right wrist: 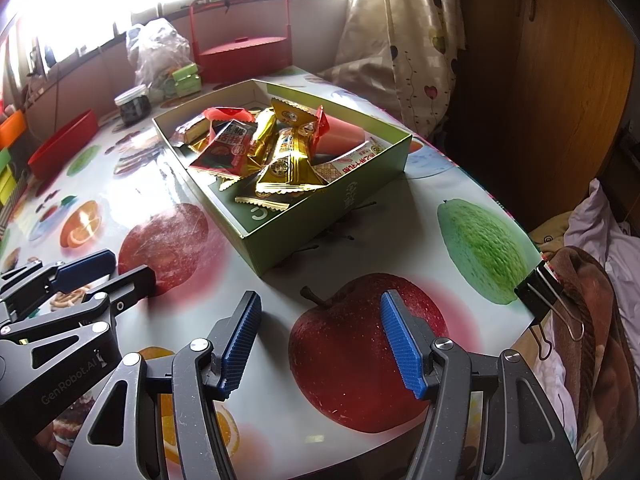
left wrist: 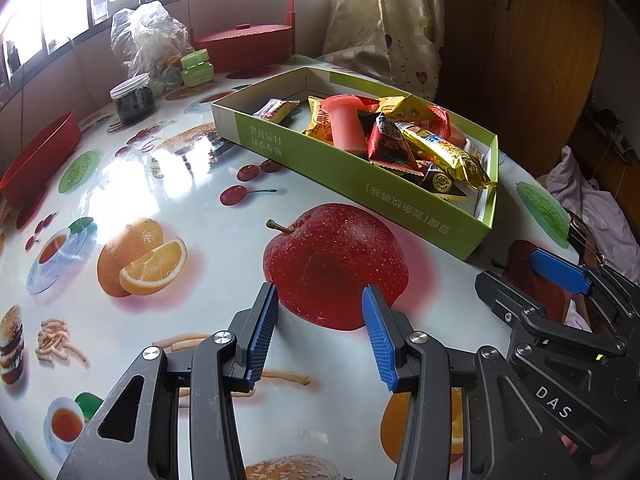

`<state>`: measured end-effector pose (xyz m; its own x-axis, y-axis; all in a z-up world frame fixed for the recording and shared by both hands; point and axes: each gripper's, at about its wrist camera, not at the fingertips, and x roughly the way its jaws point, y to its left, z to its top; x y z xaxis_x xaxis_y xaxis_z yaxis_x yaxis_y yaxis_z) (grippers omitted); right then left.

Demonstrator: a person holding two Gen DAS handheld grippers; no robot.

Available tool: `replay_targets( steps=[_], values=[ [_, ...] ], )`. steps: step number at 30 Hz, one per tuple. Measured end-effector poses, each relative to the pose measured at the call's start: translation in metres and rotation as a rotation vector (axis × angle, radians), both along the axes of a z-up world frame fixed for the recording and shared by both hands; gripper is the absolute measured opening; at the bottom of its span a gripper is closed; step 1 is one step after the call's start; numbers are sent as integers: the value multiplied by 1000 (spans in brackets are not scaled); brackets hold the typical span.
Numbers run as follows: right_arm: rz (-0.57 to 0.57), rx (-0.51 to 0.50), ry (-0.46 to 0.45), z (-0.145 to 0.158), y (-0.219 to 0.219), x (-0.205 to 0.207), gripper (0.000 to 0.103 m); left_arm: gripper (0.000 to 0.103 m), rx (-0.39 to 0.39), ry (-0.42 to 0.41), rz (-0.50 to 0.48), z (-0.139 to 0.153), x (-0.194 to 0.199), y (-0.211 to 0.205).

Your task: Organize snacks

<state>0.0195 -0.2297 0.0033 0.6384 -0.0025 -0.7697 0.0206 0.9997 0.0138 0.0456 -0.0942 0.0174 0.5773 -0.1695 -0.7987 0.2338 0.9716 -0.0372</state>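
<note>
progress: looks nearly done, no loose snacks seen on table (left wrist: 208,216) | snacks (left wrist: 404,136) piled in green box (left wrist: 360,184) | left gripper (left wrist: 320,332) released, empty | right gripper (right wrist: 320,344) released, empty

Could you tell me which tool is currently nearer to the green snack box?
Right, probably. The right tool sits just before the green snack box's near corner; the left tool hangs farther back, left of it. Both are open and empty.

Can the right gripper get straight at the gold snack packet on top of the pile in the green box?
Probably yes. The right gripper is open and empty, the green box has no lid, and the gold snack packet lies on top, with only bare tablecloth between.
</note>
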Motion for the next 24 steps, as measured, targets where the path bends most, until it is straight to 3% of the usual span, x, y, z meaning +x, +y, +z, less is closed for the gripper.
replay_targets(
  steps=[24],
  values=[
    [0,-1,-1,0,0,0,63,45,-4,0,2,1,1,0]
  ],
)
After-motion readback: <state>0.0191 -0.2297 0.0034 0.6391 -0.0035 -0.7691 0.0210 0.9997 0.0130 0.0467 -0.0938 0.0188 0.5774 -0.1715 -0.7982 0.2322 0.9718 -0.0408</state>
